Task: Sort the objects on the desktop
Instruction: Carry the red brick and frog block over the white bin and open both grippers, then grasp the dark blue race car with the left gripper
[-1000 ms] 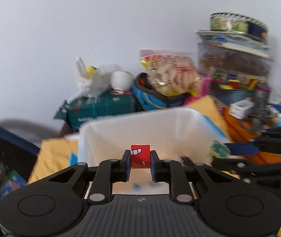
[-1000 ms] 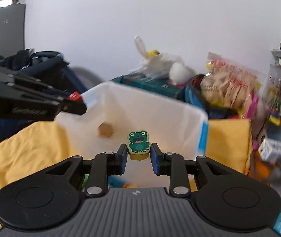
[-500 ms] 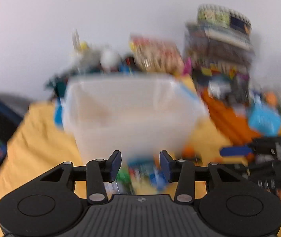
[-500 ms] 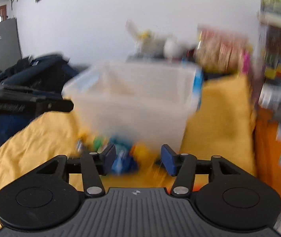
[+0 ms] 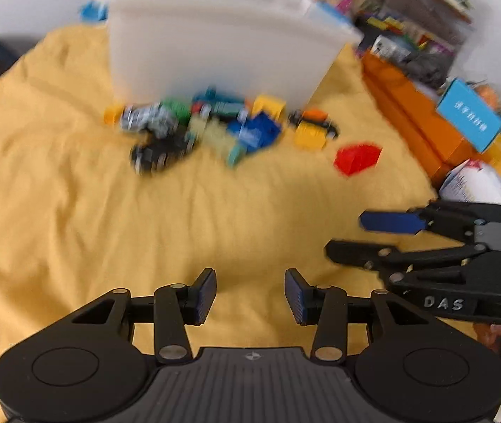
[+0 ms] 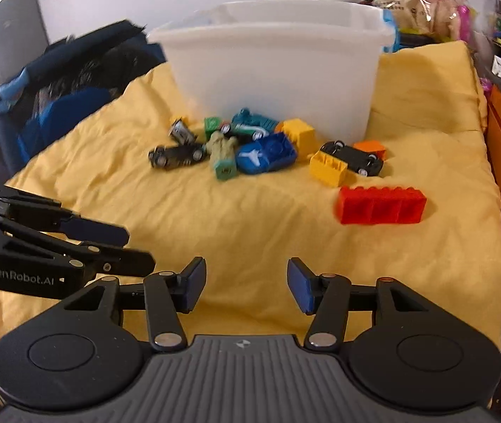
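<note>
Both the left gripper (image 5: 250,296) and the right gripper (image 6: 245,287) have jaws parted about halfway, holding nothing, tilted down over the yellow cloth (image 6: 250,232). The heap of small toy cars and bricks (image 6: 246,144) lies against the translucent white plastic bin (image 6: 275,67); a long red brick (image 6: 380,206) sits apart, nearer the right gripper.

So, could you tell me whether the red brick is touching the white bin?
No, the red brick lies alone on the yellow cloth, well apart from the white bin.
</note>
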